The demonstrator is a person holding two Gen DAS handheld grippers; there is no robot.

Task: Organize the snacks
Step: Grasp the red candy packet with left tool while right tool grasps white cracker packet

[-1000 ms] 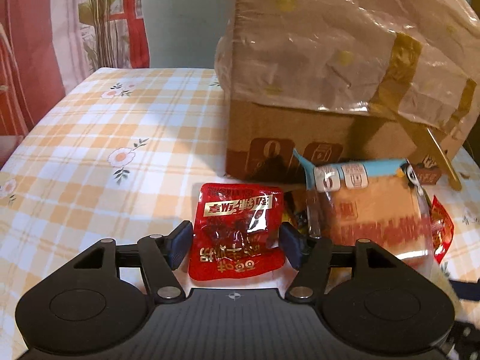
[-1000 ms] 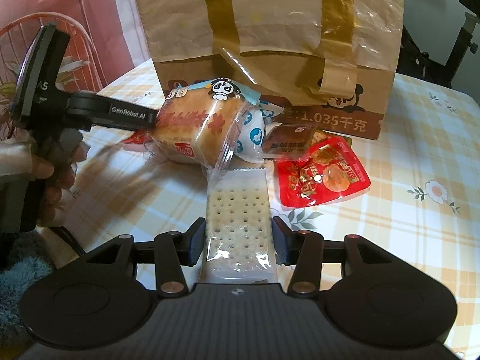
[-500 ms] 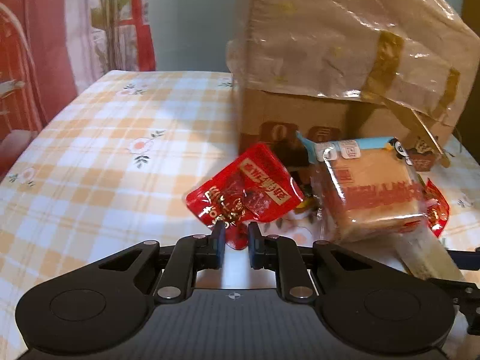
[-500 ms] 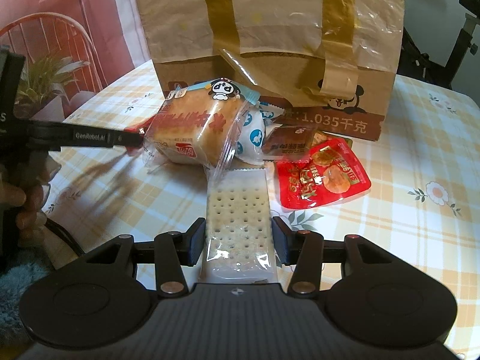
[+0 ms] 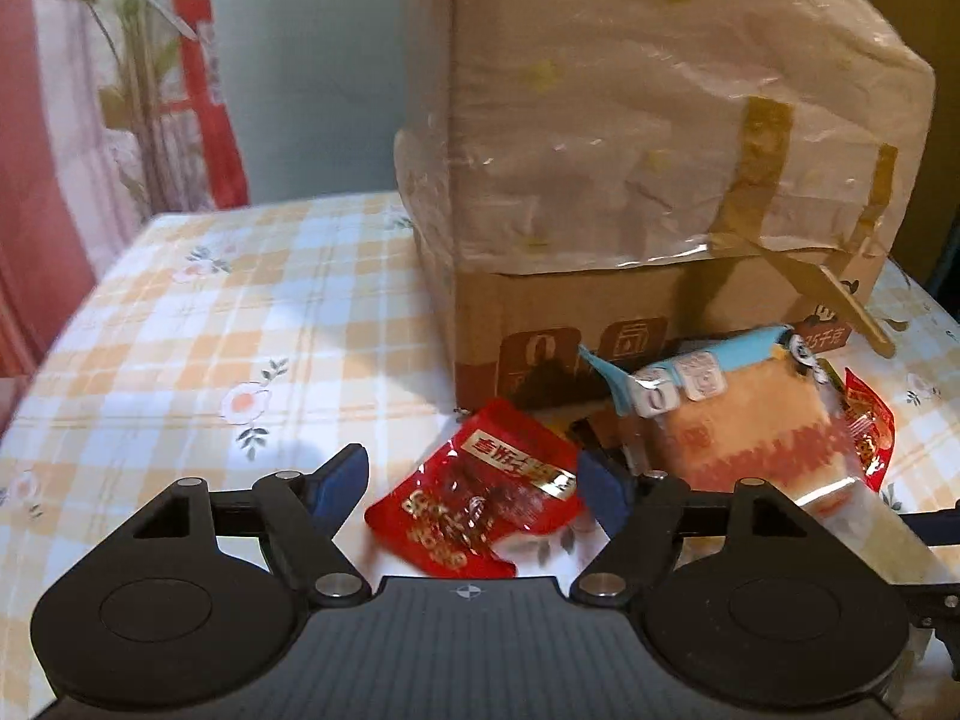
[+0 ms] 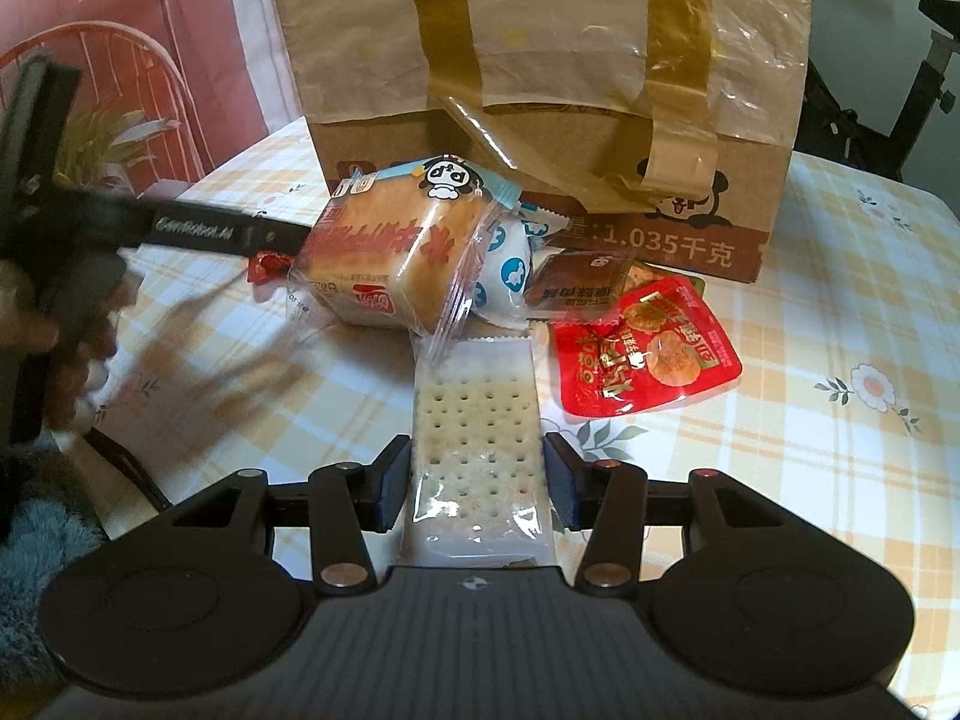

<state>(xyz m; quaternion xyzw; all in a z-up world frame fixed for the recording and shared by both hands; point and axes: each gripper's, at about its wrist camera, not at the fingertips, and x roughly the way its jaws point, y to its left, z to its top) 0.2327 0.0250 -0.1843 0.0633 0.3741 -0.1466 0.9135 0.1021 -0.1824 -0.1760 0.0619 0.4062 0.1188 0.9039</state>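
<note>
**Right wrist view: cracker pack pinched, left gripper spreading over red pouch**

Right gripper (image 6: 477, 480) points down at the bench (image 6: 840, 480), pads clamped on the cracker pack (image 6: 474, 444). Left gripper (image 5: 474, 480) angles down too, jaws opening; red pouch (image 5: 480, 516) lies between them, left pad apart from it, right pad just beside. A hand (image 6: 54, 336) grips the left handle. Open checked cloth to the far left; taped cardboard box (image 6: 540, 90) blocks the back. Snacks heaped against the box: two red pouches, one cake pack (image 6: 390, 258), one cracker pack, one brown packet (image 6: 576, 282).
</note>
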